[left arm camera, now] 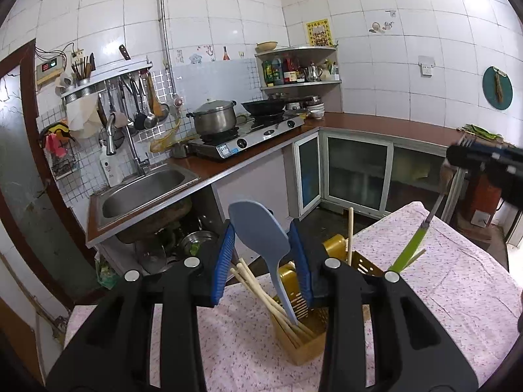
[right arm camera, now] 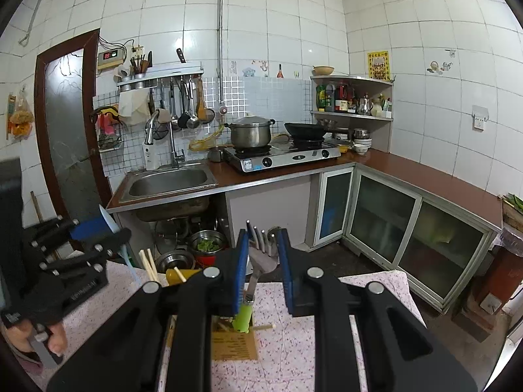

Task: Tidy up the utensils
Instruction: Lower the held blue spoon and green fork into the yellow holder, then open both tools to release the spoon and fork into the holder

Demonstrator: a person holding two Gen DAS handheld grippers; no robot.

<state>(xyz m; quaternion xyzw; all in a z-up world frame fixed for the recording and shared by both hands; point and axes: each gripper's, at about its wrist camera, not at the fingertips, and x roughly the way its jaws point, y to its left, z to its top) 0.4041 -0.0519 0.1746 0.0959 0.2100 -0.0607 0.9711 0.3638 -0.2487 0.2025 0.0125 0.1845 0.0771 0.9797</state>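
The left claw (left arm camera: 261,254) pinches the blue rice spoon (left arm camera: 258,232) and the right claw (right arm camera: 261,261) pinches the green-handled fork (right arm camera: 258,271), both above the yellow holder (left arm camera: 300,326) below them, so a loose pinch could drop either one.

— Do you see any text that can be read?
— A red number glows on the small wall display (right arm camera: 111,56), too small to read. The yellow poster (right arm camera: 378,64) bears print, also not legible.
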